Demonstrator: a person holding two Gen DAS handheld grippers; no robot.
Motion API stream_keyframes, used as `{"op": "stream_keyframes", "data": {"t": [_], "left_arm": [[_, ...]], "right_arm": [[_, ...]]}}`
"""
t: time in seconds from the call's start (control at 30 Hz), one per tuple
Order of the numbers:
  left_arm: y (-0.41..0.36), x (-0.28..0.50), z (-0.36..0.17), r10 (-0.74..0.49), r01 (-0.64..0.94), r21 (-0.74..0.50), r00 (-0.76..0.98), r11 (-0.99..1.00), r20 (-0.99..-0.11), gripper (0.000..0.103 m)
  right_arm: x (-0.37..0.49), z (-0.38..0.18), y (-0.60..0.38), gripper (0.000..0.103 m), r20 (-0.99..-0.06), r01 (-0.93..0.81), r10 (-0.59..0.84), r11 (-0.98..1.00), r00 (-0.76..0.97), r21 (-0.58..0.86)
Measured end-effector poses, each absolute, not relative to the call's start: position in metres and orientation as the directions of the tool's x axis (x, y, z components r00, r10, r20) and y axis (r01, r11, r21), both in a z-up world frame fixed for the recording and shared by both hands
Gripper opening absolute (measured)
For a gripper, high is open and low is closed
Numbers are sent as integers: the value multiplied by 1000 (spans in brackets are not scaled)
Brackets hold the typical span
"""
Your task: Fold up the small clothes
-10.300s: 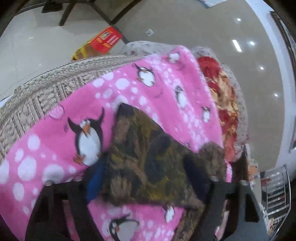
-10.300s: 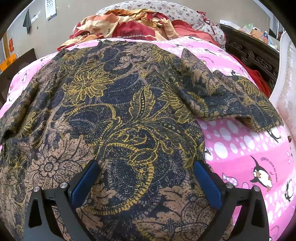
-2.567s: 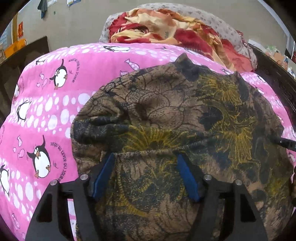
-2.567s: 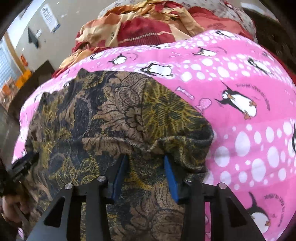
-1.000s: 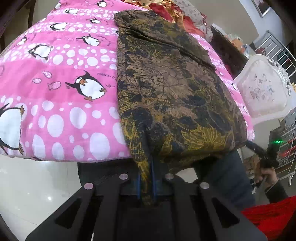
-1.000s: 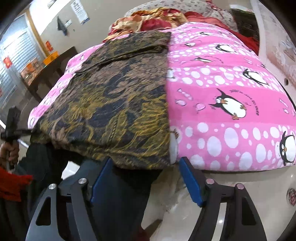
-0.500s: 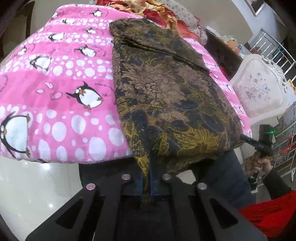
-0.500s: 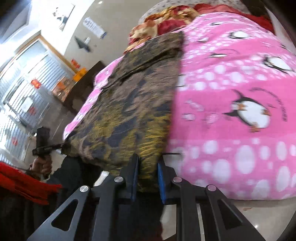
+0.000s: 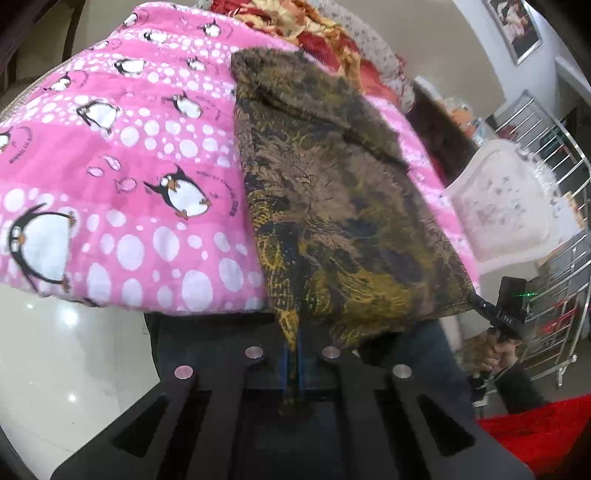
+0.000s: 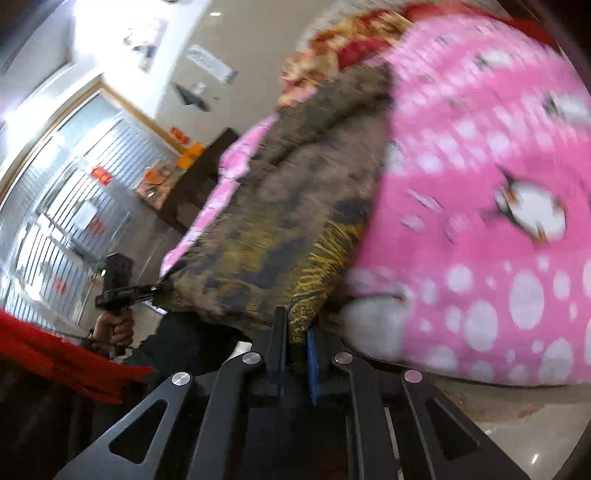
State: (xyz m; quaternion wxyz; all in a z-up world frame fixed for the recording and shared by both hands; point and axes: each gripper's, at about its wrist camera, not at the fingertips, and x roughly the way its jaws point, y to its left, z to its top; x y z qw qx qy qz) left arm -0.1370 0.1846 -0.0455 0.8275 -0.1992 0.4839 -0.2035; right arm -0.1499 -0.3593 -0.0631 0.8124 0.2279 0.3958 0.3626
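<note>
Since a second ago the right gripper [image 10: 295,338] has gone from fingers wide apart below the garment's hem to fingers closing onto the near right corner of the garment [image 10: 295,206], cloth pinched between the blue pads. On the other side the left gripper [image 9: 293,354] has its fingers clamped together on the near left corner, as it did a second back, a thin strip of fabric running down between them. Both views now tilt more steeply than before, and the right view is smeared with motion. The garment [image 9: 332,192], a dark brown and gold print already folded into a long narrow strip, lies lengthwise on the bed over the pink penguin blanket [image 9: 122,155], its near end hanging just past the bed's edge and its far end near the red and orange bedding [image 9: 314,33]. With both near corners now held, the step in hand looks like the crosswise fold: lifting the near end and carrying it toward the far end. Keeping the two corners level should matter, or the layers may slide apart.
</note>
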Motion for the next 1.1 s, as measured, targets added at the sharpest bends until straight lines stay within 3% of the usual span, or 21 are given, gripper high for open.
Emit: {"op": "stream_keyframes", "data": {"t": [0.33,0.43,0.63,0.87,1.1], "left_arm": [[203,-189,54,-670,395,-543,494,741,-554,2],[201,-188,74,-681,425,-535,514,730,-521,3],[192,-91,65,-561,307,-489,622,816,-546,3],[171,69,42,-404,198,-371,654,907,-640,3],[168,192,-9,-348,99,-360,577,928,-739,3]], "right_arm": [[-211,90,-374,10,-380,-562,724,688,576,459],[-214,114,-383,10,-355,-570,701,711,618,412],[-134,94,-383,10,-383,-465,613,782,690,414],[28,52,-358,10,-548,-247,404,908,732,339],[148,-7,-342,10,-709,-83,257,959,657,271]]}}
